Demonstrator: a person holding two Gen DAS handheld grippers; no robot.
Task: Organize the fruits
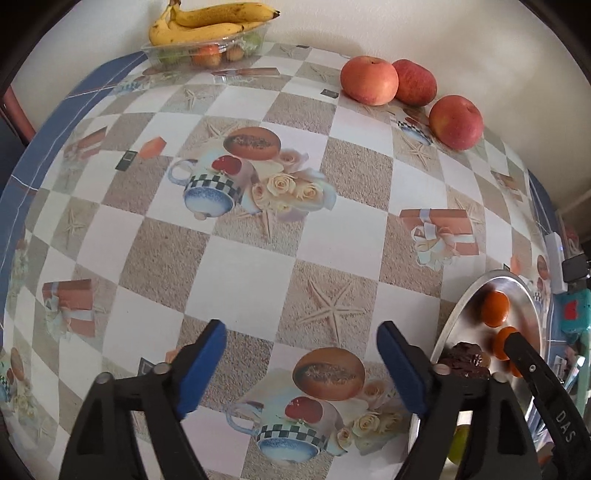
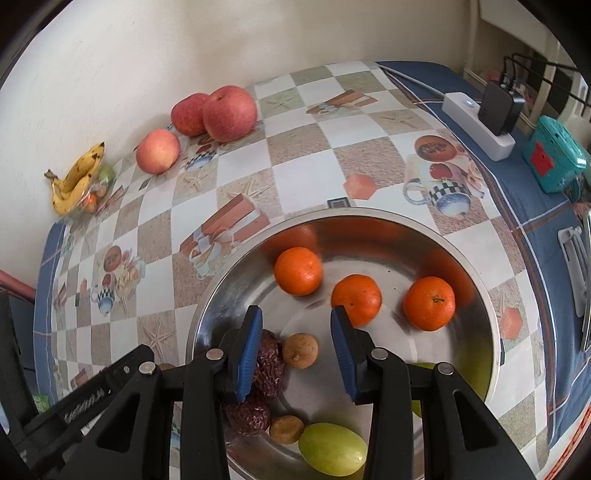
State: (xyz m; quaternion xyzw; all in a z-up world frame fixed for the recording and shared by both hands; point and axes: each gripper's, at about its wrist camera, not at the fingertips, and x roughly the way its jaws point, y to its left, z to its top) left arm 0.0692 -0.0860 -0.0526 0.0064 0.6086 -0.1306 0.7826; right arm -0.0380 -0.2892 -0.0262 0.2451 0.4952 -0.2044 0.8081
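My left gripper (image 1: 301, 354) is open wide above the patterned tablecloth, with nothing between its blue pads. To its right lies a steel bowl (image 1: 524, 295) with oranges (image 1: 495, 308) and a dark wrinkled fruit (image 1: 463, 360). Three apples (image 1: 369, 79) sit by the far wall. Bananas (image 1: 214, 22) rest on a clear tray (image 1: 207, 51) of small fruits. My right gripper (image 2: 296, 317) hangs over the bowl (image 2: 369, 214), jaws apart and gripping nothing; a small brown fruit (image 2: 300, 350) lies under the gap. Three oranges (image 2: 298, 271), a green fruit (image 2: 332, 448) and dark wrinkled fruits (image 2: 271, 360) lie in the bowl.
A white power strip (image 2: 480, 122) with a black adapter (image 2: 496, 107) and a teal box (image 2: 554, 158) stand along the table's right edge. The wall runs close behind the apples (image 2: 231, 112) and bananas (image 2: 75, 181). A blue border marks the tablecloth's edges.
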